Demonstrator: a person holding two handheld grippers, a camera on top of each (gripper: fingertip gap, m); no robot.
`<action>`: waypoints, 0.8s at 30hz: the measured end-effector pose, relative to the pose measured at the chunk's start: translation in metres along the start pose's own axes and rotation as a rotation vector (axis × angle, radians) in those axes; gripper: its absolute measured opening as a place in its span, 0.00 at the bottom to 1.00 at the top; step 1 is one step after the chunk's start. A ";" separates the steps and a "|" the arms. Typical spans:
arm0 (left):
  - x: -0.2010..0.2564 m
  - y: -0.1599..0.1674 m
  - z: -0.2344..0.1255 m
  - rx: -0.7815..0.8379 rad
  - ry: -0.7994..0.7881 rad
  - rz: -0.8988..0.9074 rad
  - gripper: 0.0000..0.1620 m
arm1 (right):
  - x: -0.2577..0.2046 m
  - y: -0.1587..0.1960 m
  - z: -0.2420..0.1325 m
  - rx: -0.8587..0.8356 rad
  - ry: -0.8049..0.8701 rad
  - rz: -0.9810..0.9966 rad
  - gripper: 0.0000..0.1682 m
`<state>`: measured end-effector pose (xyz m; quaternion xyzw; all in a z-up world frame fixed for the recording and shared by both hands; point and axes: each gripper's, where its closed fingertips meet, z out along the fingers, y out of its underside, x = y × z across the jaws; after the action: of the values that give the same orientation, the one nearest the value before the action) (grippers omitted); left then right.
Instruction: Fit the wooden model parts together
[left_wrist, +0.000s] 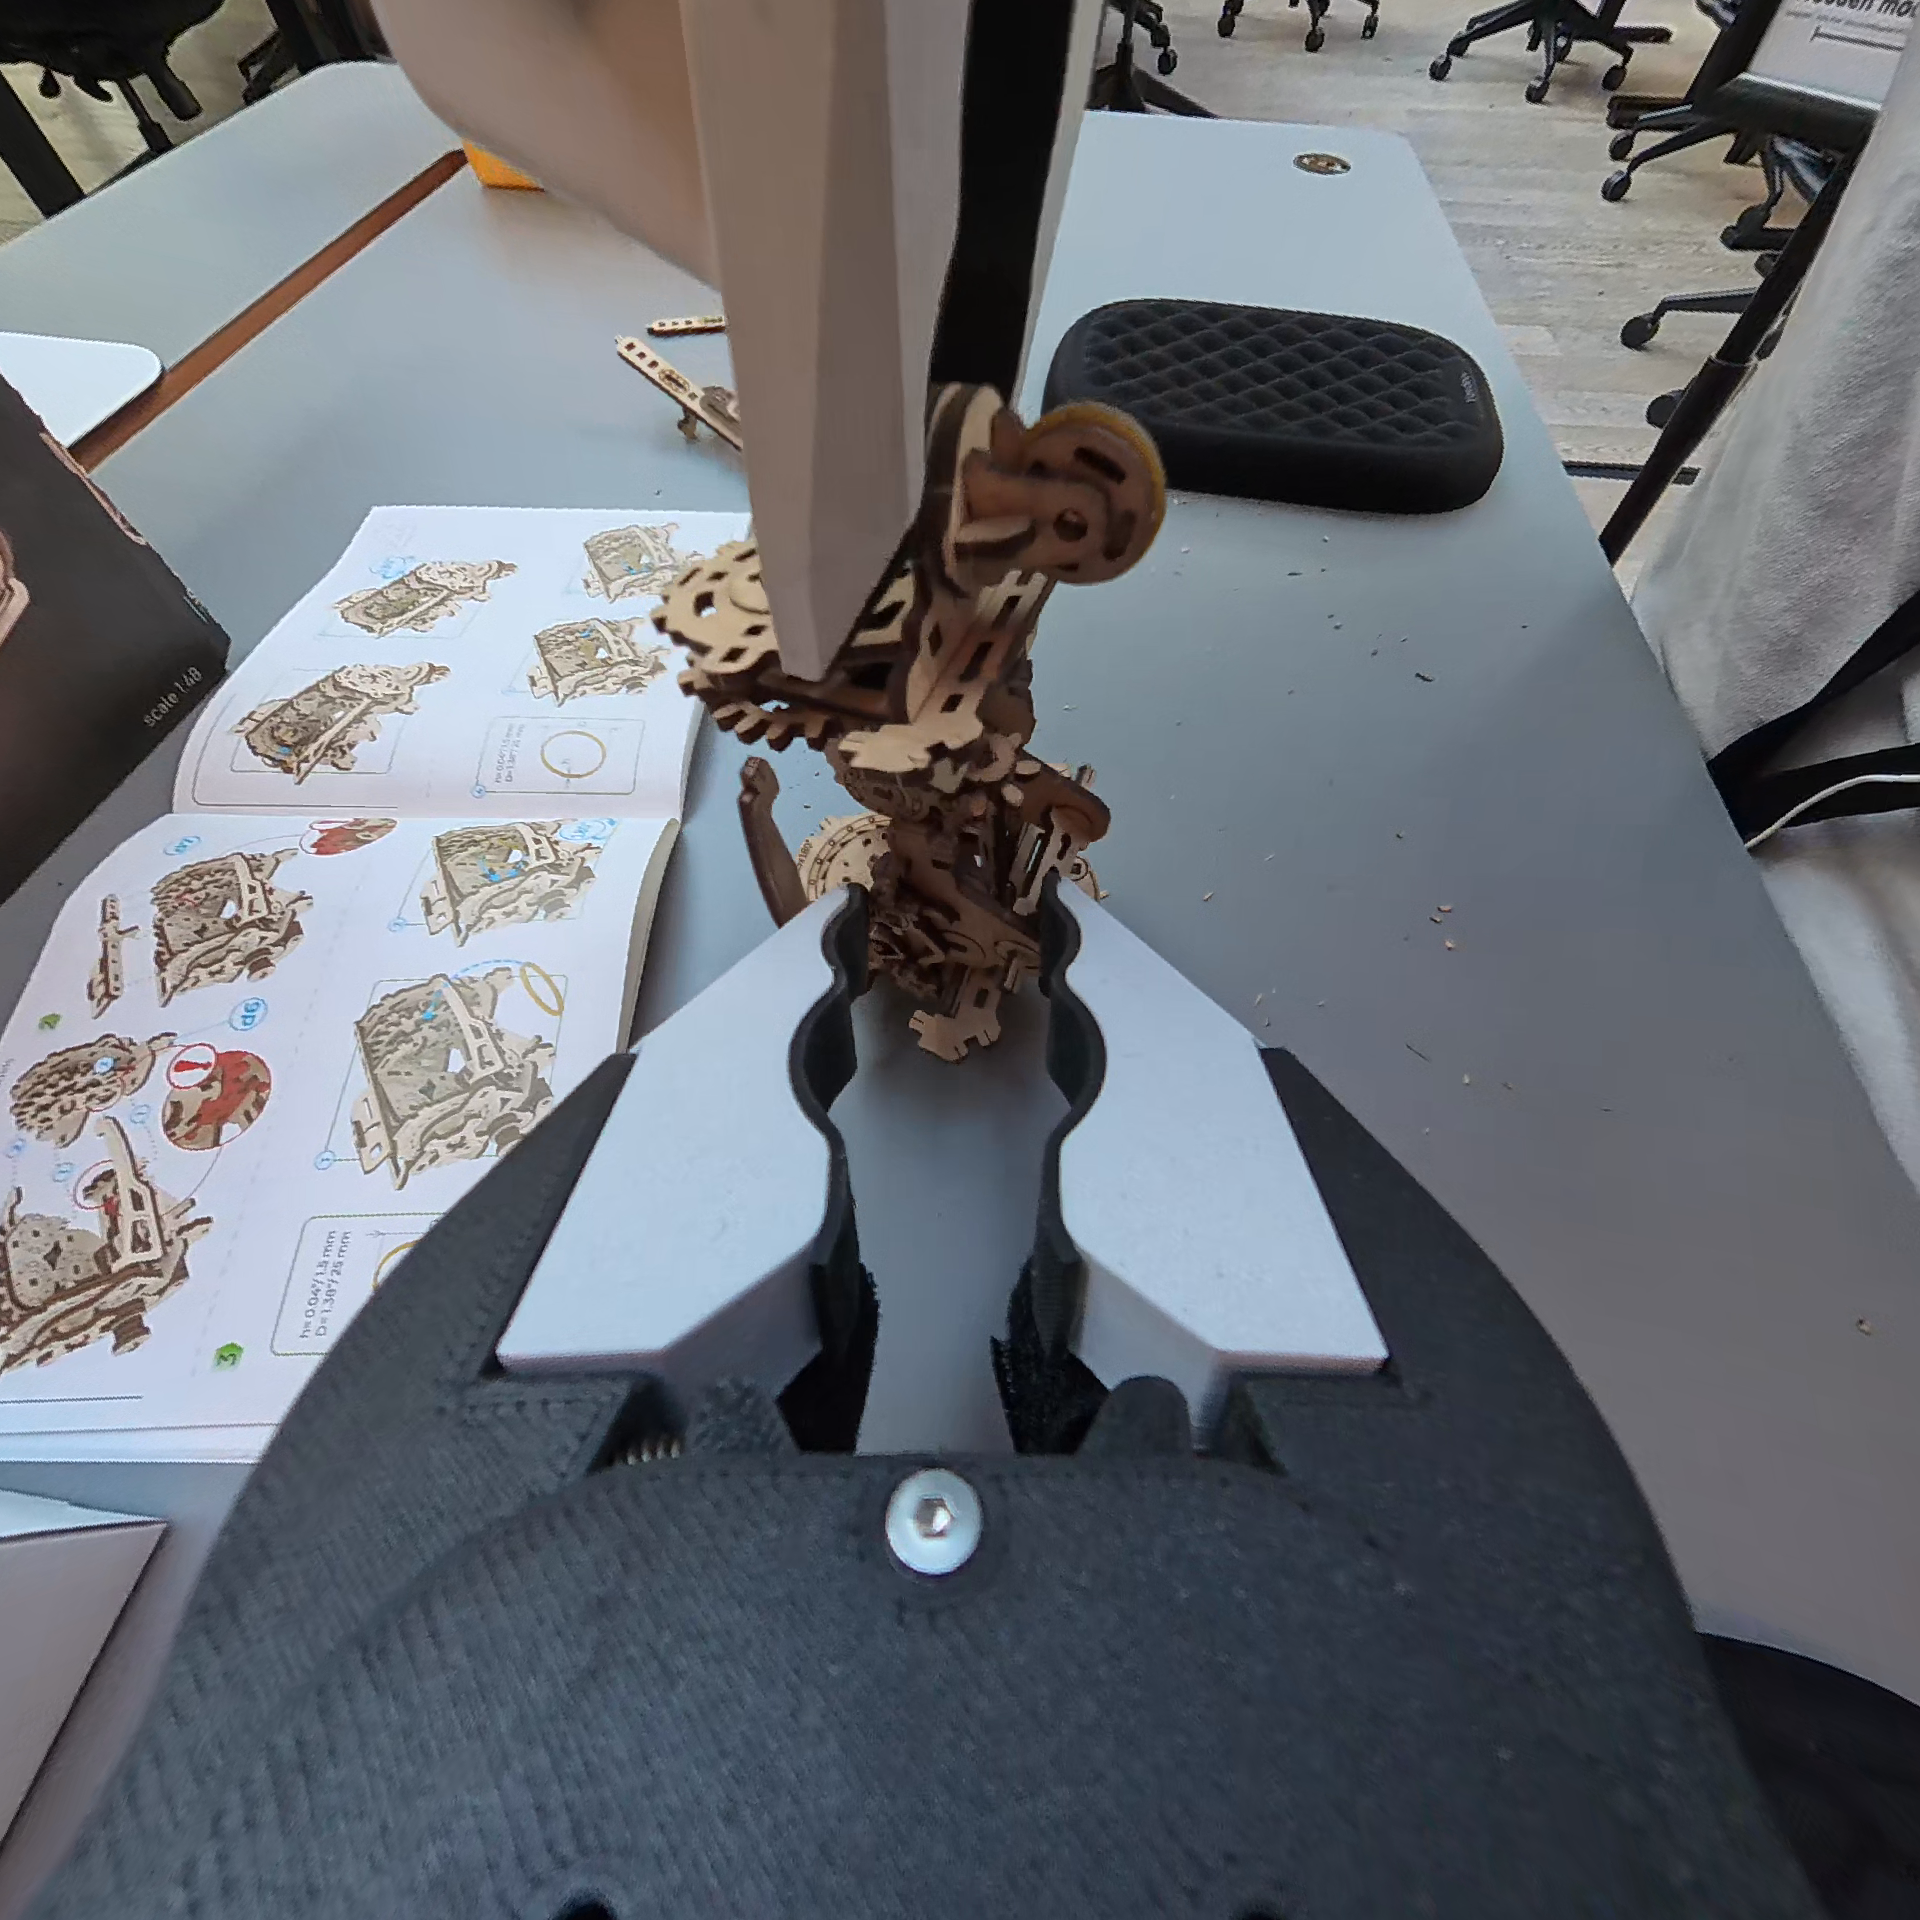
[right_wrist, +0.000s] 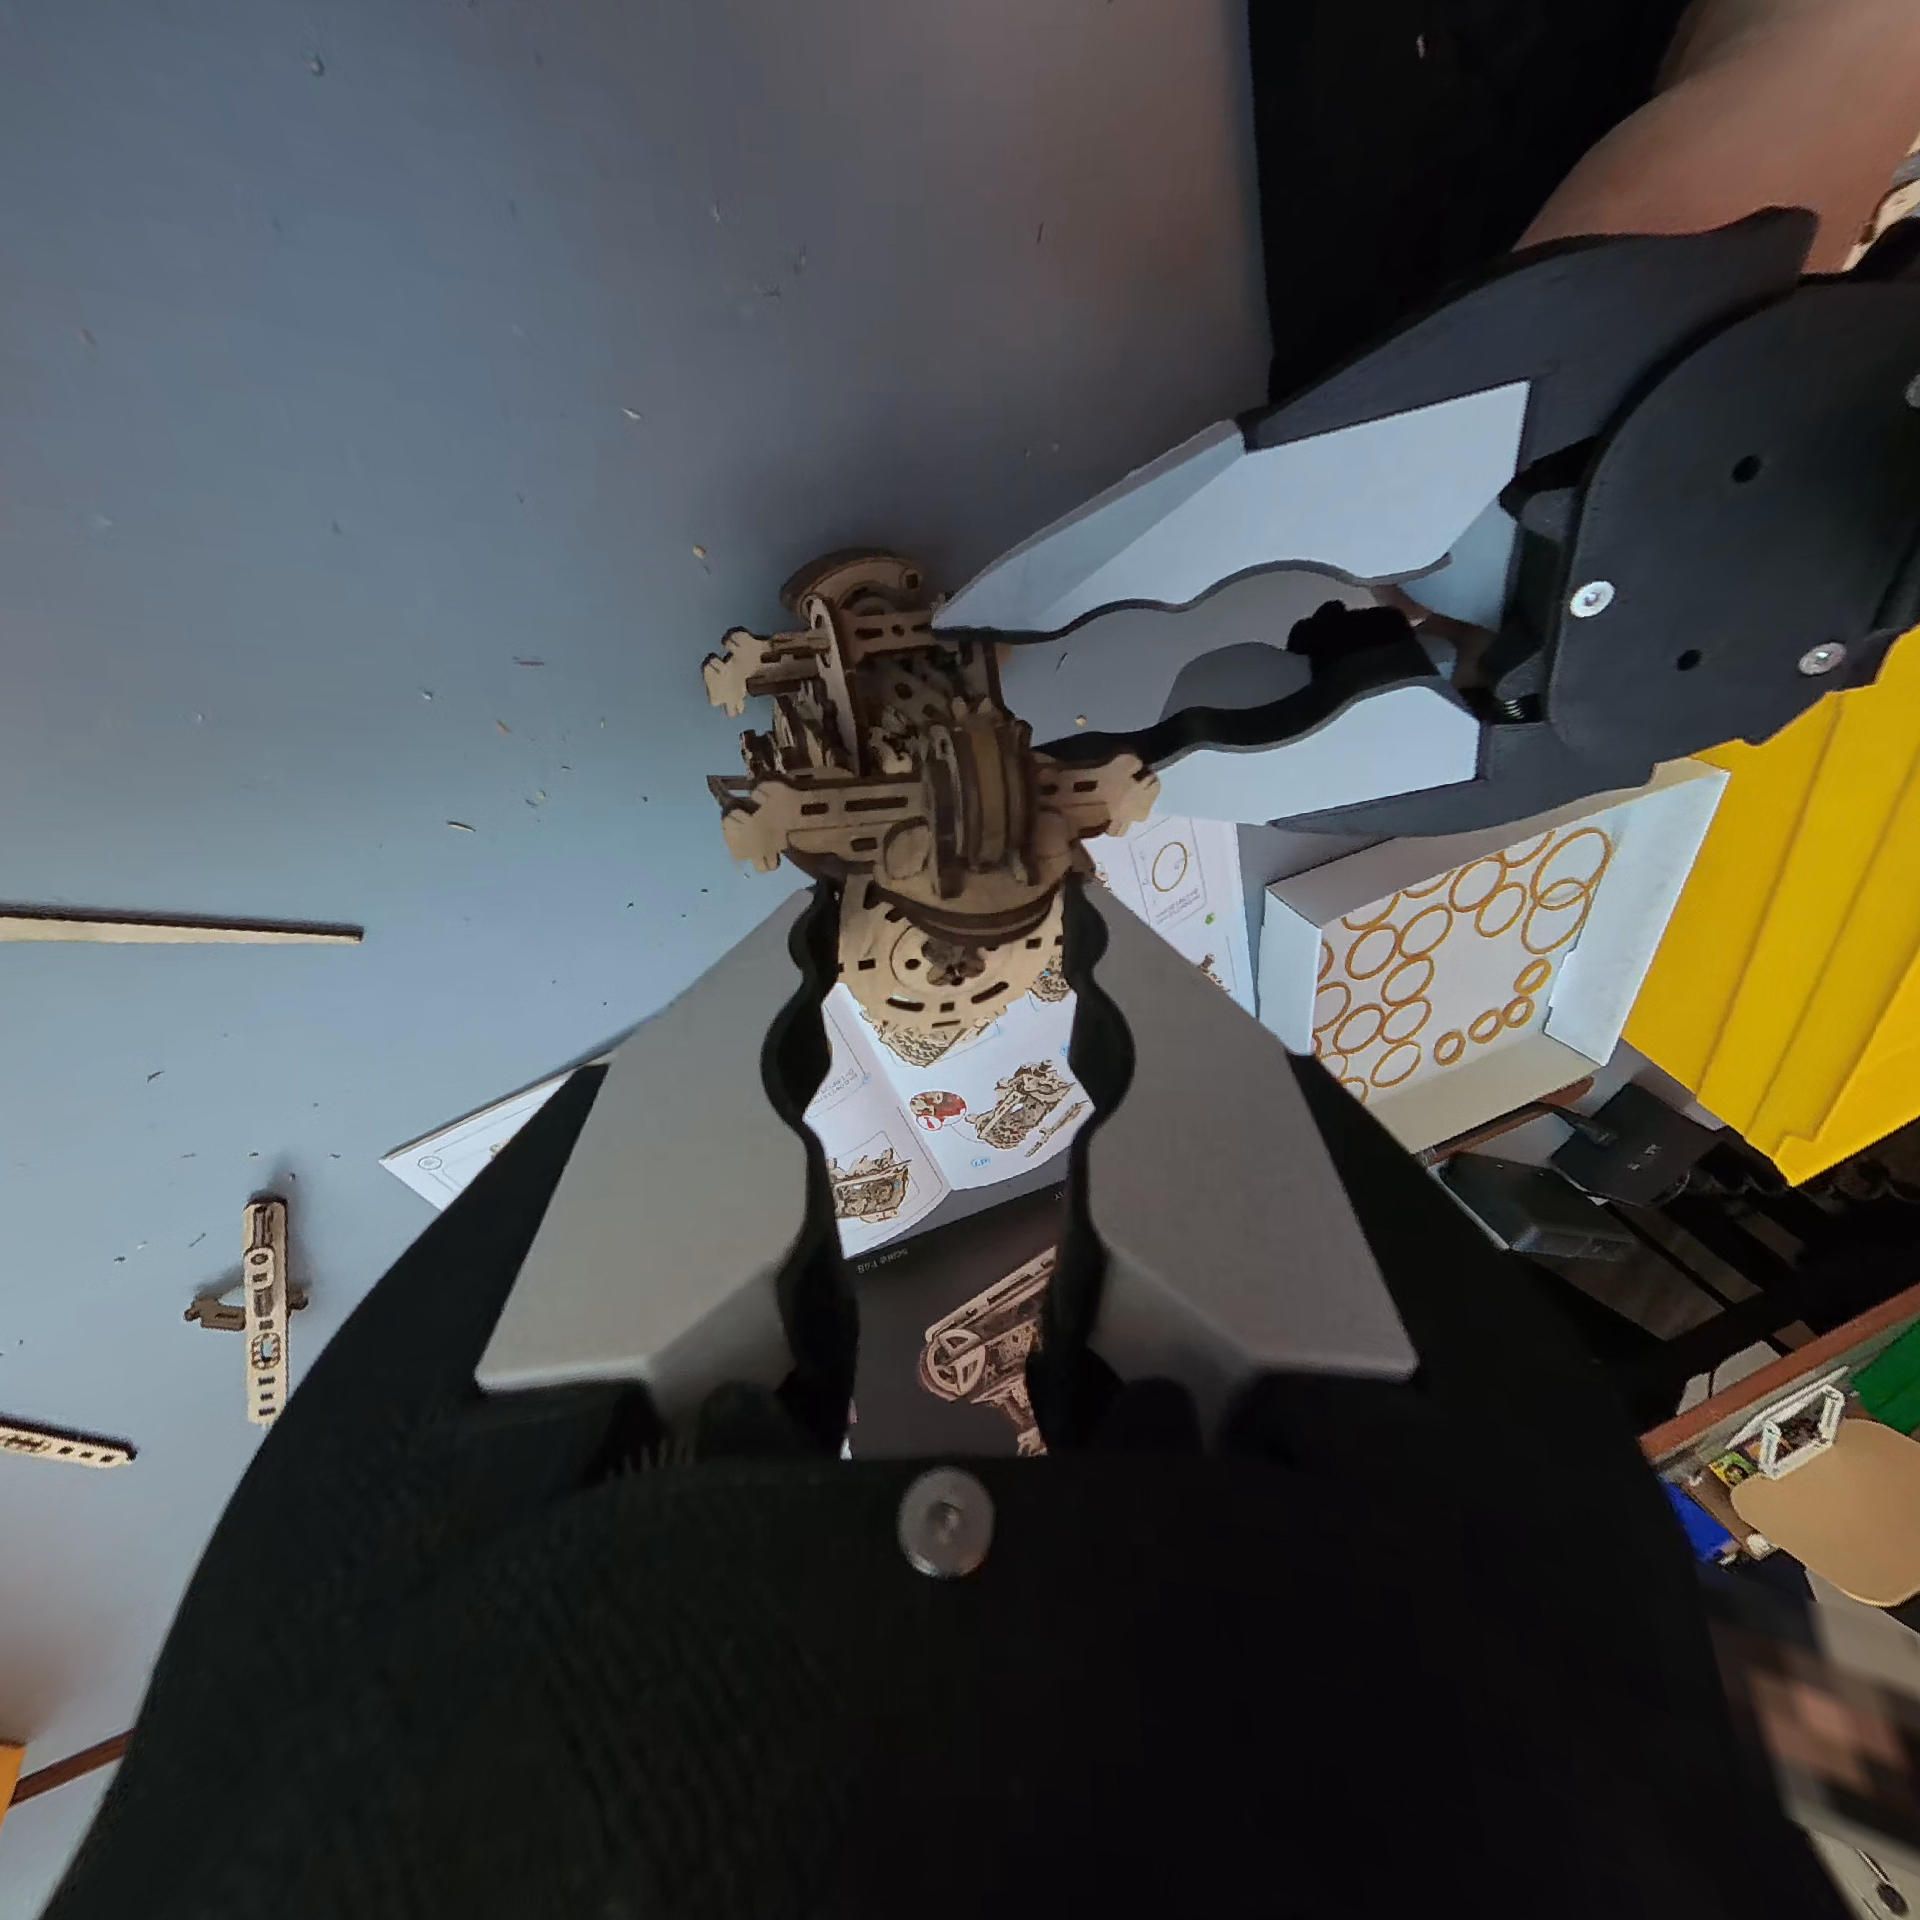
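Grey table (left_wrist: 1299, 727); both tools grip wooden model (left_wrist: 935, 727)

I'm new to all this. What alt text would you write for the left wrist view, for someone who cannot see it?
Two grippers hold one wooden model above a grey table: the left gripper clamps its lower end, and the right gripper comes down from above onto its upper part. An open instruction booklet lies to the left, a black pad behind.
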<state>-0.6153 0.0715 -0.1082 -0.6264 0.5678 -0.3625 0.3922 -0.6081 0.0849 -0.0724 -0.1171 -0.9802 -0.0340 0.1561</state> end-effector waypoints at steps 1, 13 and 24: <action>0.000 0.000 0.000 -0.001 0.002 -0.001 0.19 | -0.001 -0.001 0.000 -0.002 0.002 -0.001 0.26; 0.000 -0.001 -0.001 0.009 0.006 -0.009 0.14 | -0.003 -0.001 -0.003 0.097 0.083 0.092 0.26; -0.007 -0.006 -0.004 0.039 -0.041 -0.019 0.16 | -0.008 0.002 0.000 0.174 0.124 0.169 0.26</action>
<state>-0.6165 0.0781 -0.1012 -0.6313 0.5466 -0.3641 0.4125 -0.6002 0.0855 -0.0743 -0.1828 -0.9546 0.0573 0.2282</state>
